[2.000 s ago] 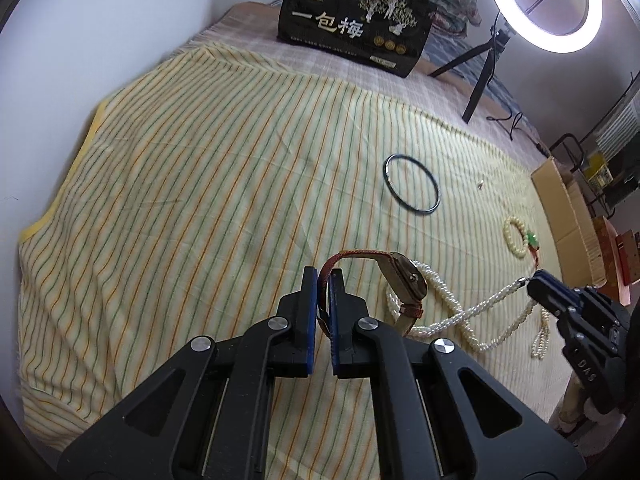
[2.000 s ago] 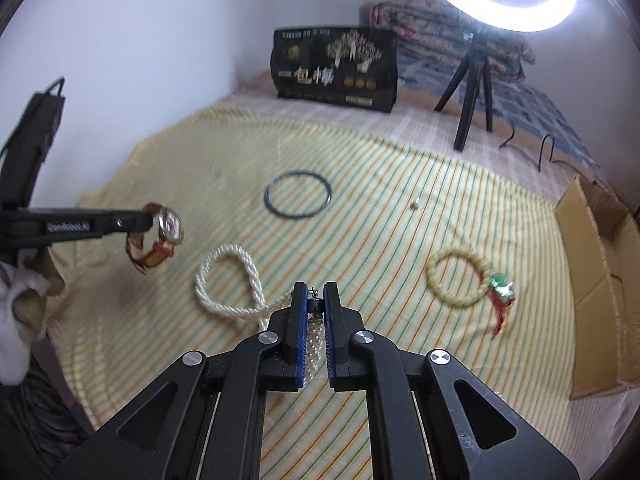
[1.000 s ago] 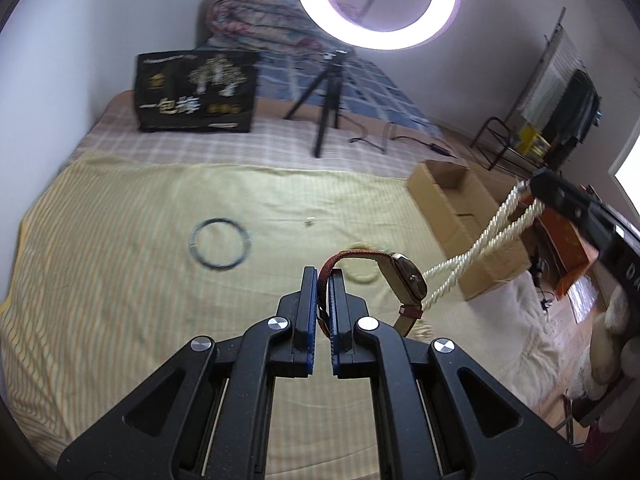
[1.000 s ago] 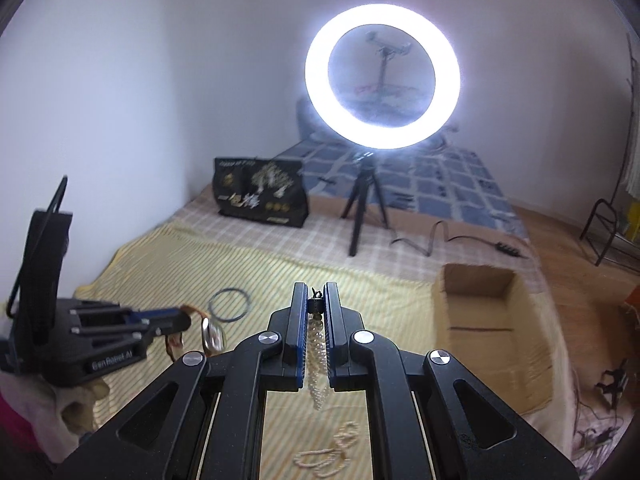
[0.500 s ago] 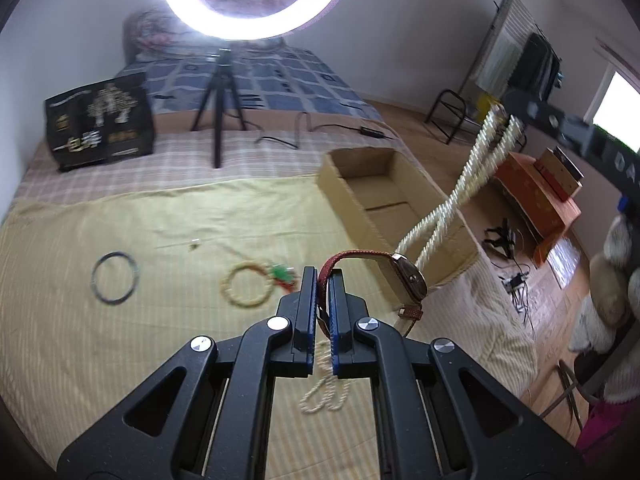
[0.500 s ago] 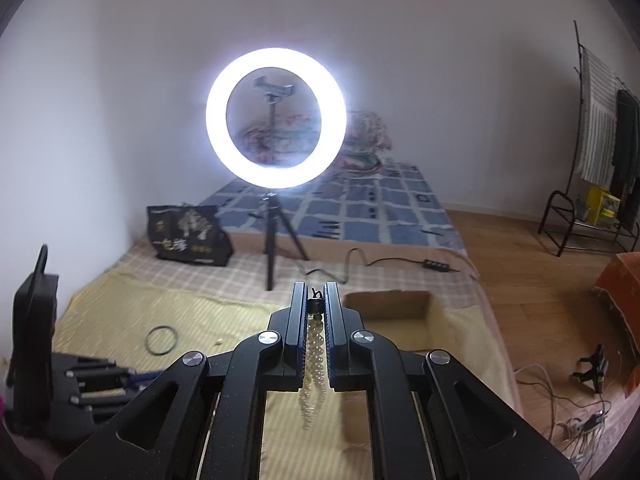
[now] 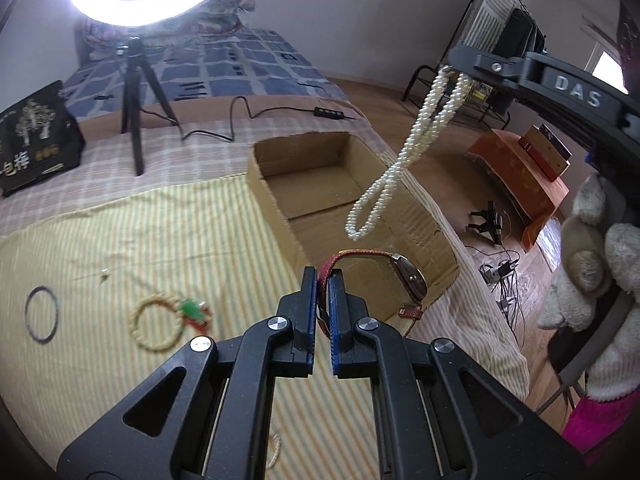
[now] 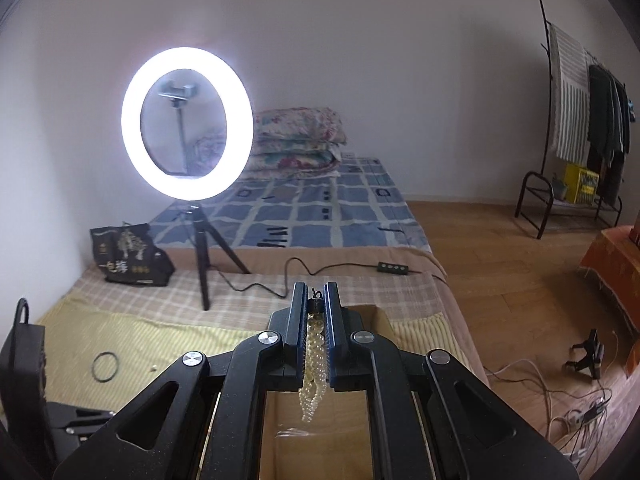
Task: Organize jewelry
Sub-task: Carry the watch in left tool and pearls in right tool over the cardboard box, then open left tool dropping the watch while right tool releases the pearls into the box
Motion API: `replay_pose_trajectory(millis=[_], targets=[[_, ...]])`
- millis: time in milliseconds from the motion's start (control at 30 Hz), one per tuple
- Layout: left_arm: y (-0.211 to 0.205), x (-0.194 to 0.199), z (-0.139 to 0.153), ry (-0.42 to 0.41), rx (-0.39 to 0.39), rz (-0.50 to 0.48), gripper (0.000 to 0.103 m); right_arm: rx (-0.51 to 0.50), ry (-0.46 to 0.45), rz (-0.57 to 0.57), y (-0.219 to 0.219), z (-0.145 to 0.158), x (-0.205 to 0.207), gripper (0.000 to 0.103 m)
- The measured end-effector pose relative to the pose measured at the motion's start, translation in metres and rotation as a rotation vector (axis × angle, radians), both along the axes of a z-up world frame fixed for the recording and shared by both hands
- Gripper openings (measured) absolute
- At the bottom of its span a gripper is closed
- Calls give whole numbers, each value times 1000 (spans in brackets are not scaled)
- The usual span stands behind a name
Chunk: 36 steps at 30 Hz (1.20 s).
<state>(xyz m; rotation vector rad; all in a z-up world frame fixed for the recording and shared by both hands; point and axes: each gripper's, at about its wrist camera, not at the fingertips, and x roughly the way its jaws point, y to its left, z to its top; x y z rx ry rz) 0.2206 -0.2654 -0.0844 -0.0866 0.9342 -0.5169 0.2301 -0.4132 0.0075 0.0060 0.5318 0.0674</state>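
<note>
My left gripper (image 7: 323, 276) is shut on the red strap of a wristwatch (image 7: 406, 276), held just over the near end of an open cardboard box (image 7: 320, 184). My right gripper (image 8: 316, 300) is shut on a white pearl necklace (image 8: 313, 368); in the left wrist view the necklace (image 7: 404, 156) hangs free in a long loop above the box, from the right gripper (image 7: 452, 70) at upper right. A beige bead bracelet with a green charm (image 7: 160, 320) and a dark bangle (image 7: 41, 314) lie on the striped yellow cloth (image 7: 120, 248).
A lit ring light on a tripod (image 8: 188, 124) stands behind the cloth, its cable (image 7: 248, 116) trailing right. A black gift box (image 7: 32, 140) sits at back left. The bed edge drops right of the cardboard box to a wooden floor with cables (image 8: 560, 400).
Both grippers swung right from the cloth to the cardboard box. The pearl necklace was lifted off the cloth and now hangs clear above the box; the watch stays gripped.
</note>
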Motion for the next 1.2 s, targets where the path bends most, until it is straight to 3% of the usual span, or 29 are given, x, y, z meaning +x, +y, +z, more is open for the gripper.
replay_pose_trajectory(millis=[667,833,900,933,967,1000,1033,1200], targets=[[-49,28,-51,74,46,-46,3,125,170,-47,-47,-75,56,6],[-51,31,-54,84,43,-53,11,127,185,-51,-49,-78,57,7],[-50,30,-53,78,42,-54,19,129,197,-46,-49,-80,58,13],[-50,30,-52,75,42,-54,26,128,201,-46,-48,-81,59,22],[-50,29,-51,71,41,-52,28,122,205,-49,-48,-81,58,29],[-50,29,-50,70,41,-51,28,116,208,-54,-47,-81,58,42],[-50,29,-50,71,41,-51,28,112,208,-55,-46,-81,57,46],[-47,26,-46,67,39,-52,28,101,206,-62,-46,-77,56,47]])
